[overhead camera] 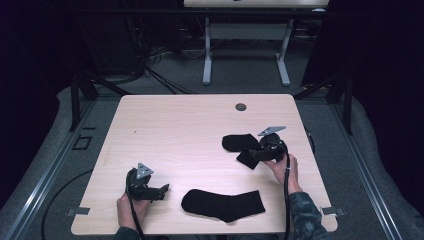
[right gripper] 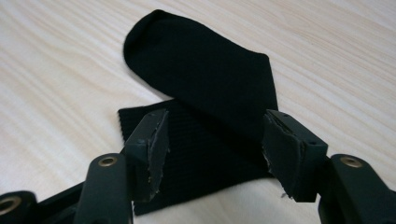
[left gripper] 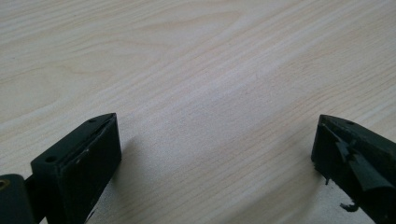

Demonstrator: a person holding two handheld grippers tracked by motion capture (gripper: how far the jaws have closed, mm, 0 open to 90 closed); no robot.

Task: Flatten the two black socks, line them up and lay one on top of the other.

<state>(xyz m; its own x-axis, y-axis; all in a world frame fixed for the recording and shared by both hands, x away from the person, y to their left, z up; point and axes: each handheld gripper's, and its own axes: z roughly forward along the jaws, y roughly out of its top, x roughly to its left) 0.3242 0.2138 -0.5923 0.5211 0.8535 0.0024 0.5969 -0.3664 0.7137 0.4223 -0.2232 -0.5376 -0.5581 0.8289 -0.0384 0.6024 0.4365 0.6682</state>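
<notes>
The left gripper (overhead camera: 161,192) rests low on the wooden table (overhead camera: 175,130), jaws spread wide over bare wood, holding nothing. Just to its right a black sock (overhead camera: 223,204) lies flat. The right gripper (right gripper: 212,149) has its jaws partly apart, straddling the ribbed cuff of a folded black sock (right gripper: 205,74); whether the pads press the cloth I cannot tell
</notes>
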